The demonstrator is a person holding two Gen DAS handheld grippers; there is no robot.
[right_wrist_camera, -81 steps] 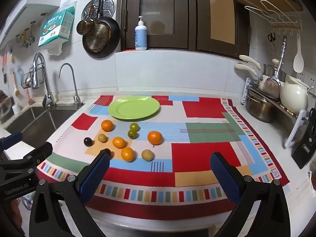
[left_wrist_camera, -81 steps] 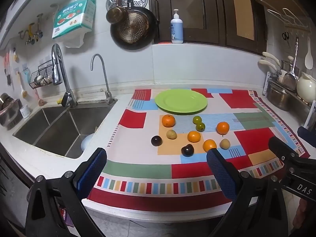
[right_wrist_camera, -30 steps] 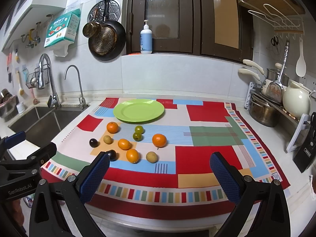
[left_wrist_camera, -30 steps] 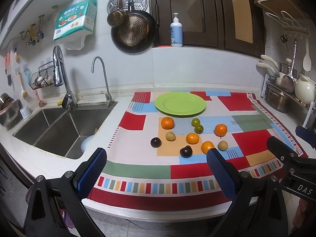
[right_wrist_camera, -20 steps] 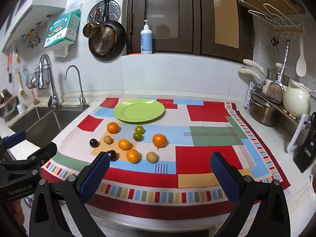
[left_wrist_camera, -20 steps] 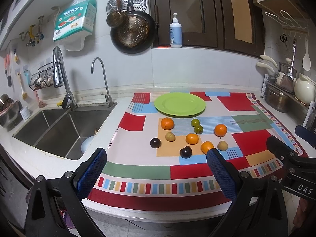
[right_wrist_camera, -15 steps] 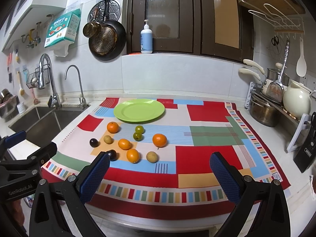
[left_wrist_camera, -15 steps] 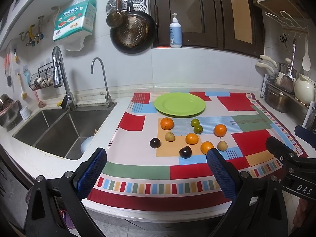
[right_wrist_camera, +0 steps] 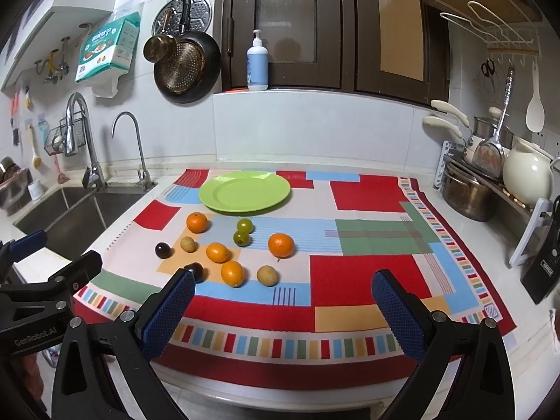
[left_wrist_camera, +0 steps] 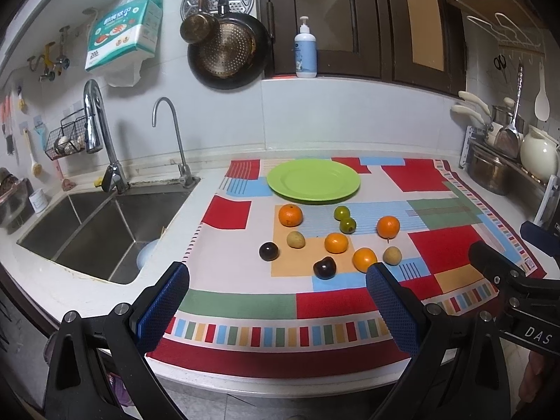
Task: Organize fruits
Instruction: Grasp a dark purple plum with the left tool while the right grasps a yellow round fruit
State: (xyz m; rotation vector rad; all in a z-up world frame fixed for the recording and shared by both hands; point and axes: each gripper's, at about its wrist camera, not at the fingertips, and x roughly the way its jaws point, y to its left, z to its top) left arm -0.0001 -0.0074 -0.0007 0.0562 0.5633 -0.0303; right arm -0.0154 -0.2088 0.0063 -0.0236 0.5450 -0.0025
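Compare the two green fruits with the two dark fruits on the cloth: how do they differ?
The green fruits sit touching each other close to the green plate; the dark fruits lie apart, nearer the cloth's front. The green pair is pale and glossy, the dark pair almost black. One dark fruit is partly hidden behind the right claw; both green ones show fully. All are small, round and off the plate.

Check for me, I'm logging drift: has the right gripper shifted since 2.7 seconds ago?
Yes. The right gripper has shifted left: the green plate now sits further right in its view.
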